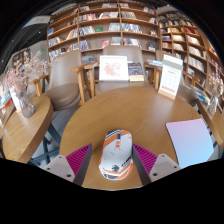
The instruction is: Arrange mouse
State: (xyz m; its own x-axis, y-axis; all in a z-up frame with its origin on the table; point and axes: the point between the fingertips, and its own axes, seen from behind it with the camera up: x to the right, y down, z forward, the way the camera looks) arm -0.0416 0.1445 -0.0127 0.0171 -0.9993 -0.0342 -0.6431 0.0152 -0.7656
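Observation:
A white mouse (115, 155) with orange and grey stripes lies on the round wooden table (120, 110), its length pointing away from me. My gripper (113, 160) is open, with the mouse standing between the two fingers. The magenta pads (79, 156) flank it at left and right, and a narrow strip of table shows at the left side. The mouse's near end is hidden at the bottom of the view.
A white mouse mat (190, 140) lies on the table to the right. A vase of pale flowers (22, 95) stands on a table at the left. Chairs (122, 68), a standing sign (171, 77) and bookshelves (110, 25) lie beyond.

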